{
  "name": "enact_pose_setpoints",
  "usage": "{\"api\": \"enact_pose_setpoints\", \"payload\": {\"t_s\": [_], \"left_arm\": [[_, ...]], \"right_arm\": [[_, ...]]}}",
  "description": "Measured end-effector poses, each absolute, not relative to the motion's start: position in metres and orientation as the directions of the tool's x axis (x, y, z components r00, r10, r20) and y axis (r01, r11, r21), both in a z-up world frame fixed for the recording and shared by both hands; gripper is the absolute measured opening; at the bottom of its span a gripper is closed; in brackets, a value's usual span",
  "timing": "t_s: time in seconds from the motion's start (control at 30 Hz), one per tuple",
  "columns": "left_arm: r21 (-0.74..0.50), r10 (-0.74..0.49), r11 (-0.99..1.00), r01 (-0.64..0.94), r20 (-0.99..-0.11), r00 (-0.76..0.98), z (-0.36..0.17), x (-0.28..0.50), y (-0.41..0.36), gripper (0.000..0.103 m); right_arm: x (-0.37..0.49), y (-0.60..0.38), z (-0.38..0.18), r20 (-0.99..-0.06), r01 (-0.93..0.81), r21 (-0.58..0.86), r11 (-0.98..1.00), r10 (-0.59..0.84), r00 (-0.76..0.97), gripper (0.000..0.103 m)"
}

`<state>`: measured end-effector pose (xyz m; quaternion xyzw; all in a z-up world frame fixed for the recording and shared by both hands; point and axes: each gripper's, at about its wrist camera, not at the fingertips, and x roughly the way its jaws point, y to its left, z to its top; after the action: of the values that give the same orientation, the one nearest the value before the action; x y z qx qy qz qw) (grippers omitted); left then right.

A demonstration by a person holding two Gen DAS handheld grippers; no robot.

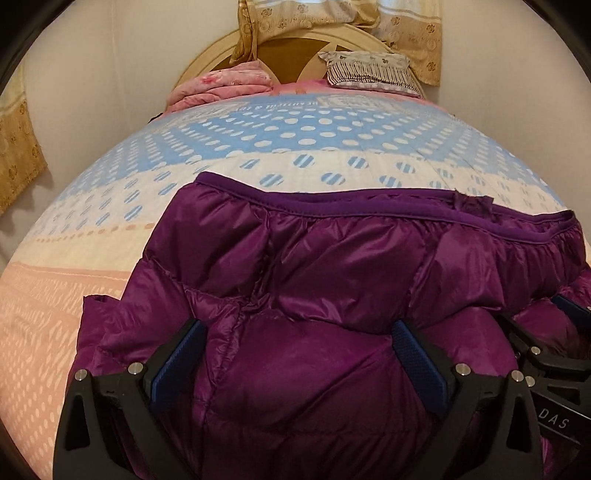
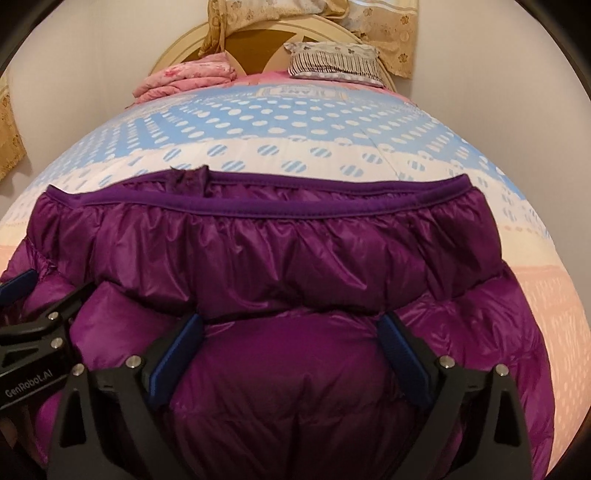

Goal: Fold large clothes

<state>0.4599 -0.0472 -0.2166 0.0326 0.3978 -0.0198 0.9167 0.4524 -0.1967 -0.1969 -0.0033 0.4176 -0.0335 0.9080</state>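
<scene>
Jacket [image 1: 314, 280] on bed, under both wide-spread tools [image 1: 299, 350] [image 2: 291, 343].

A bed [image 1: 110, 206] fills most of both views. Its cover has a blue zone with white dots, then a white band with striped blue dots, then a pale pink zone nearer the camera. At the far end stands a round cream headboard [image 1: 207, 55] with brown panels. Before it lie a folded pink blanket [image 1: 221, 86] on the left and a striped pillow [image 1: 369, 70] on the right, apart. Golden flowered curtains [image 1: 406, 29] hang behind, against a plain white wall [image 1: 110, 74].
</scene>
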Motion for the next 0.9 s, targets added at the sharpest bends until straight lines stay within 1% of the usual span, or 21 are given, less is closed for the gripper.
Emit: {"api": "enact_pose_setpoints", "payload": {"t_s": [0.3,0.4,0.53,0.63,0.7,0.77,0.83,0.9], "left_arm": [[0.115,0.054,0.992,0.047,-0.737,0.674,-0.223,0.461,-0.056,0.102],[0.108,0.049,0.993,0.046,-0.740,0.670,-0.224,0.463,-0.053,0.102],[0.064,0.008,0.996,0.063,-0.760,0.649,-0.214,0.462,-0.043,0.102],[0.040,0.007,0.999,0.031,-0.710,0.705,-0.189,0.432,-0.022,0.102],[0.020,0.000,1.000,0.019,-0.678,0.735,-0.183,0.411,-0.008,0.102],[0.017,0.003,1.000,0.012,-0.686,0.727,-0.190,0.404,-0.004,0.102],[0.056,0.034,0.998,0.008,-0.705,0.709,-0.209,0.403,-0.006,0.102],[0.061,0.040,0.998,0.003,-0.689,0.724,-0.214,0.399,-0.007,0.102]], "right_arm": [[0.456,-0.191,-0.201,-0.774,0.062,-0.070,0.996,-0.094,0.626,0.100],[0.456,-0.191,-0.201,-0.775,0.063,-0.074,0.995,-0.097,0.625,0.100],[0.449,-0.186,-0.190,-0.774,0.042,-0.099,0.994,-0.104,0.624,0.099],[0.418,-0.177,-0.169,-0.723,0.018,-0.113,0.993,-0.094,0.685,0.099],[0.397,-0.171,-0.166,-0.715,0.002,-0.105,0.994,-0.077,0.695,0.100],[0.385,-0.165,-0.174,-0.714,0.009,-0.126,0.992,-0.097,0.693,0.100],[0.382,-0.163,-0.189,-0.713,0.022,-0.136,0.990,-0.113,0.692,0.102],[0.384,-0.163,-0.196,-0.711,0.029,-0.134,0.991,-0.116,0.693,0.103]]}}
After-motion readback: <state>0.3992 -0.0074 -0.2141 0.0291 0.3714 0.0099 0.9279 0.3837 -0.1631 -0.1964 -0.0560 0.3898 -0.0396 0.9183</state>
